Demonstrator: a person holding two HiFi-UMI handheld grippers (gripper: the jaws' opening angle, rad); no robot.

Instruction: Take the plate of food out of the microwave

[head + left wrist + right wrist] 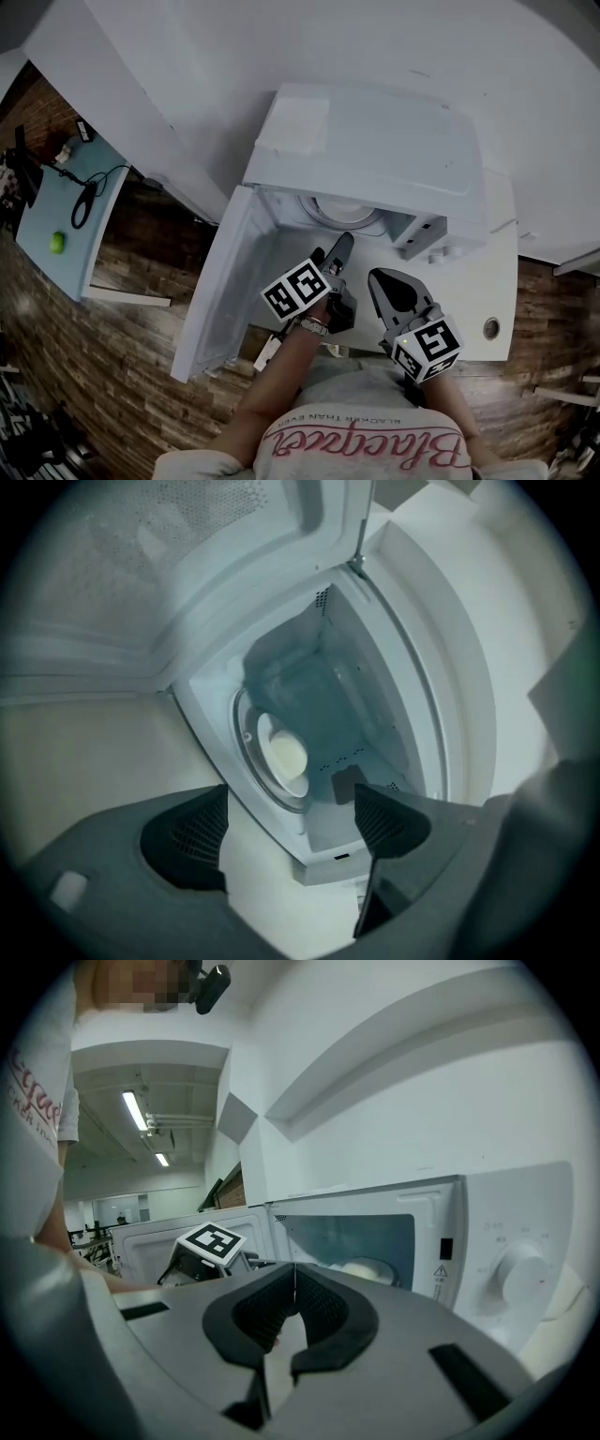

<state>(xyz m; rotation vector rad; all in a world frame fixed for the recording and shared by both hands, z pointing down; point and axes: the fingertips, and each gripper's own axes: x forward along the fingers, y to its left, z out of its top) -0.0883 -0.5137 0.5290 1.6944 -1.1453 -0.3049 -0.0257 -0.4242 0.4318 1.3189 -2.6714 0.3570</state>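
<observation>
The white microwave stands on a white counter with its door swung wide open to the left. Inside, a white plate with a pale mound of food lies on the turntable; its edge also shows in the head view as the plate. My left gripper is open just outside the cavity's mouth, nothing between its jaws. My right gripper is shut with nothing in it, in front of the control panel. Both appear in the head view: left gripper, right gripper.
The open door juts out past the counter's left edge. The counter has a round cable hole. To the far left stands a light-blue table with a green ball and a black cable. Wooden floor lies below.
</observation>
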